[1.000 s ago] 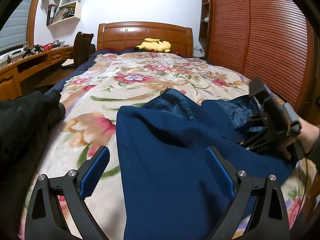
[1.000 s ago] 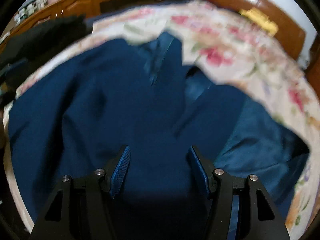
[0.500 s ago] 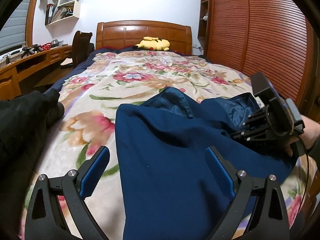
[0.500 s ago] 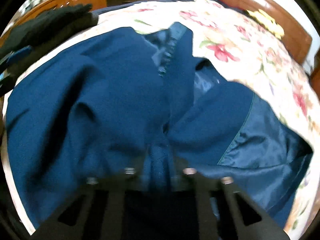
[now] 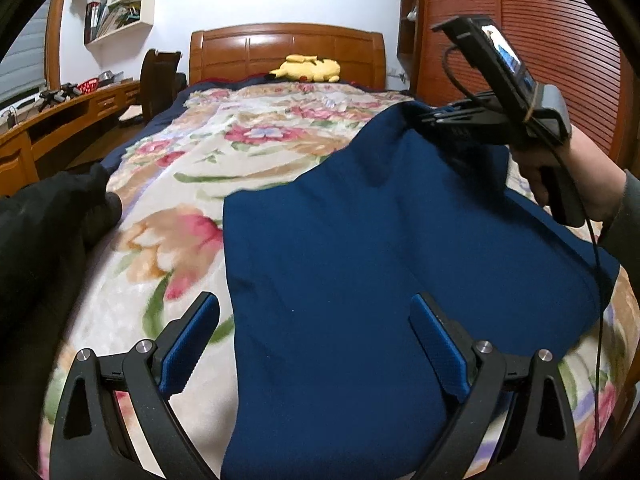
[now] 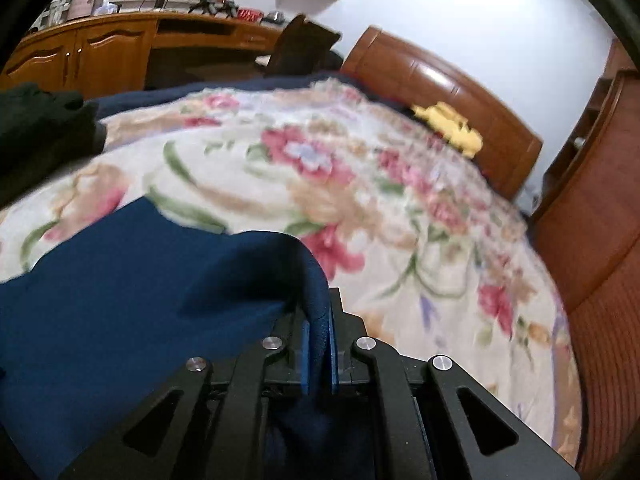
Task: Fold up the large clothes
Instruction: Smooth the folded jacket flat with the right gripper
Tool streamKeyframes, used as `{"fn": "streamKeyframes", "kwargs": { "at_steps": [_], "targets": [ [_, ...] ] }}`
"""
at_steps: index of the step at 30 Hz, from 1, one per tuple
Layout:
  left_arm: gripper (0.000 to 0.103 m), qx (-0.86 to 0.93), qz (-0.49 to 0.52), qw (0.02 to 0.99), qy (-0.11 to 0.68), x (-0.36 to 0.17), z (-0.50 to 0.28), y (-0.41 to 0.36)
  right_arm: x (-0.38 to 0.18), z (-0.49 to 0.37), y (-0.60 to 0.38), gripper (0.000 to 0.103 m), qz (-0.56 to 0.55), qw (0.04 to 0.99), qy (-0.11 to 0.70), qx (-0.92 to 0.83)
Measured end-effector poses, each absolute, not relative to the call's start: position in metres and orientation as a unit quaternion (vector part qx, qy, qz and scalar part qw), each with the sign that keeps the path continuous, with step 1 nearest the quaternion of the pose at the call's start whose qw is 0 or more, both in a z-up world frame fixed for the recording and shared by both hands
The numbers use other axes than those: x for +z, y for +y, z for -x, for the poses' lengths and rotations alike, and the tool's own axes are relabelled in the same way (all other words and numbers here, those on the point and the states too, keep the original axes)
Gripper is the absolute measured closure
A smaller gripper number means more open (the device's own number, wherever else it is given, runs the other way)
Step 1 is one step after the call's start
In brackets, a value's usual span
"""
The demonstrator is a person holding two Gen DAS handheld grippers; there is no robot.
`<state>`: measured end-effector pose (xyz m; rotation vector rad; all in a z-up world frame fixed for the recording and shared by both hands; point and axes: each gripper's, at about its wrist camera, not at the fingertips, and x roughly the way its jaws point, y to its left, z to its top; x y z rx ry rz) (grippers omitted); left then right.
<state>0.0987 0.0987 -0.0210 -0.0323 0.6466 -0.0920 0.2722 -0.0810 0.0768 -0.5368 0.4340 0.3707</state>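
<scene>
My left gripper (image 5: 316,344) hangs open over the blue garment (image 5: 360,280); my right gripper (image 5: 416,118) pinches its far edge above the bedspread (image 5: 168,208).

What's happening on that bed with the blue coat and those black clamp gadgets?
A person is folding a large navy garment spread on the floral bedspread. The right hand-held gripper is shut on a fold of the blue fabric and holds it raised off the bed. The left hand-held gripper is open and low over the near end of the garment, gripping nothing. The fold is only started.
</scene>
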Motion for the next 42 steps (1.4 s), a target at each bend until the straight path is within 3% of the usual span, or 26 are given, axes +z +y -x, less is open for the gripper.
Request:
{"fn": "streamKeyframes", "kwargs": {
  "at_steps": [1,3,6,13,24,29,31,32,33,35,37,42],
  "targets": [
    [0.007,-0.045,0.018,0.945,0.323,-0.023,-0.100,0.100,0.071,-0.277,-0.079,0.085,0.260,0.923,0.221,0.177],
    [0.007,-0.044,0.020,0.943,0.328,-0.025,-0.101,0.100,0.061,-0.283,-0.082,0.058,0.248,0.923,0.245,0.164],
    [0.007,-0.046,0.024,0.942,0.331,-0.025,-0.101,0.101,0.064,-0.292,-0.100,0.040,0.220,0.930,0.252,0.153],
    [0.007,-0.045,0.014,0.945,0.324,-0.023,-0.097,0.098,0.077,-0.290,-0.175,0.039,0.180,0.944,0.262,0.091],
    [0.006,-0.036,0.008,0.944,0.329,-0.025,-0.100,0.096,0.024,-0.328,-0.279,0.039,0.087,0.917,0.386,0.056],
    [0.006,-0.035,0.007,0.944,0.329,-0.026,-0.100,0.096,0.018,-0.335,-0.290,0.039,0.055,0.913,0.397,0.078],
    [0.006,-0.036,0.008,0.943,0.331,-0.027,-0.101,0.096,0.016,-0.336,-0.290,0.046,0.053,0.909,0.403,0.091],
    [0.006,-0.036,0.007,0.943,0.331,-0.027,-0.101,0.096,0.014,-0.336,-0.290,0.055,0.054,0.906,0.408,0.100],
    [0.006,-0.036,0.007,0.943,0.332,-0.027,-0.101,0.096,0.014,-0.336,-0.289,0.072,0.056,0.904,0.409,0.107],
    [0.006,-0.037,0.006,0.942,0.333,-0.028,-0.101,0.096,0.018,-0.328,-0.287,0.093,0.066,0.904,0.406,0.114],
    [0.006,-0.037,0.007,0.942,0.334,-0.028,-0.102,0.096,0.025,-0.321,-0.288,0.098,0.081,0.909,0.392,0.117],
    [0.006,-0.034,0.010,0.939,0.342,-0.031,-0.105,0.098,0.032,-0.324,-0.325,0.099,0.061,0.920,0.387,0.014]
  ]
}}
